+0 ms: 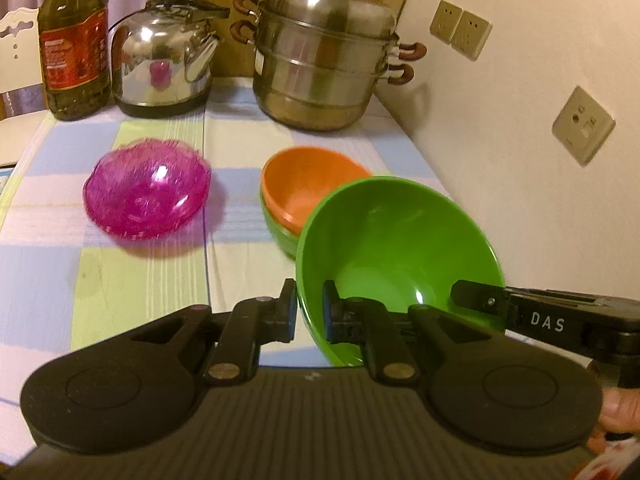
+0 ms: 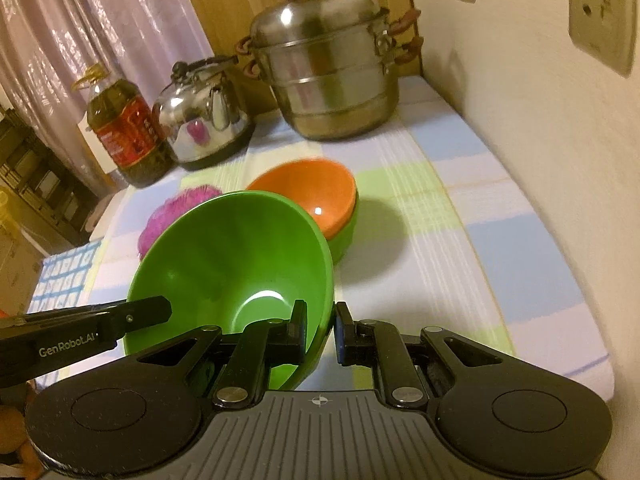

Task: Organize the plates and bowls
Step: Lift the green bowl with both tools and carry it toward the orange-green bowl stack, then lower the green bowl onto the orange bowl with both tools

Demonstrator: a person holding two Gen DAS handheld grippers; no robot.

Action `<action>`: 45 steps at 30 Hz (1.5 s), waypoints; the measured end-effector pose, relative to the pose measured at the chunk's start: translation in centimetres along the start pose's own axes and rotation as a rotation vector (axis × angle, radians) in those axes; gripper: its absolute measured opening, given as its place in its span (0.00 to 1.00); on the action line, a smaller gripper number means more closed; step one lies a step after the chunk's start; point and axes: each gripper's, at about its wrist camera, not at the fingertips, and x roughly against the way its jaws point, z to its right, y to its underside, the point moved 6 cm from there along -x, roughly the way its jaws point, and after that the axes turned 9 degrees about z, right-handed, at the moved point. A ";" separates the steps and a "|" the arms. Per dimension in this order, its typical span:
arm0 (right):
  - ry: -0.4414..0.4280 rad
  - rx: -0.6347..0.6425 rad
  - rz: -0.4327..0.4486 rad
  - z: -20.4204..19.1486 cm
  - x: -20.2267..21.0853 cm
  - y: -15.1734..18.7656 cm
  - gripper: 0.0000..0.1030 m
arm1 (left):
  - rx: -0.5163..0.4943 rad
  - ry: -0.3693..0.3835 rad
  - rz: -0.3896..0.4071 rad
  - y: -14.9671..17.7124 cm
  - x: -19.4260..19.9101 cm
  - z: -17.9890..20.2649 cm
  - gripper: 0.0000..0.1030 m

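A large green bowl point(image 1: 400, 240) hangs just above the checked tablecloth, held from both sides. My left gripper point(image 1: 310, 312) is shut on its left rim. My right gripper point(image 2: 320, 332) is shut on the opposite rim of the same green bowl point(image 2: 232, 264). Each gripper's finger shows in the other's view, pinching the rim: the right gripper point(image 1: 472, 298) and the left gripper point(image 2: 160, 312). Just behind stands an orange bowl point(image 1: 308, 188) nested in a second green bowl point(image 1: 280, 232). A translucent pink bowl point(image 1: 148, 192) sits to the left, partly hidden in the right wrist view.
At the back of the table stand a steel steamer pot point(image 1: 324, 60), a steel kettle point(image 1: 164, 60) and a bottle of oil point(image 1: 74, 48). A wall with sockets point(image 1: 582, 124) runs along the table's right edge. A blue checked towel point(image 2: 64, 276) hangs at the left.
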 end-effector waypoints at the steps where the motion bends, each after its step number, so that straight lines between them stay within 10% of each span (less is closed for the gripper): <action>1: 0.001 0.000 0.004 0.1 -0.2 -0.5 0.13 | 0.003 0.003 0.002 -0.7 -0.4 0.1 0.11; 23: 0.026 0.002 -0.017 1.9 -11.3 -9.3 0.13 | 0.022 -0.019 -0.052 -8.3 -11.8 -1.8 0.11; 45: 0.042 0.027 -0.078 2.8 -16.8 -8.1 0.13 | 0.000 -0.053 -0.106 -6.7 -16.3 -3.3 0.11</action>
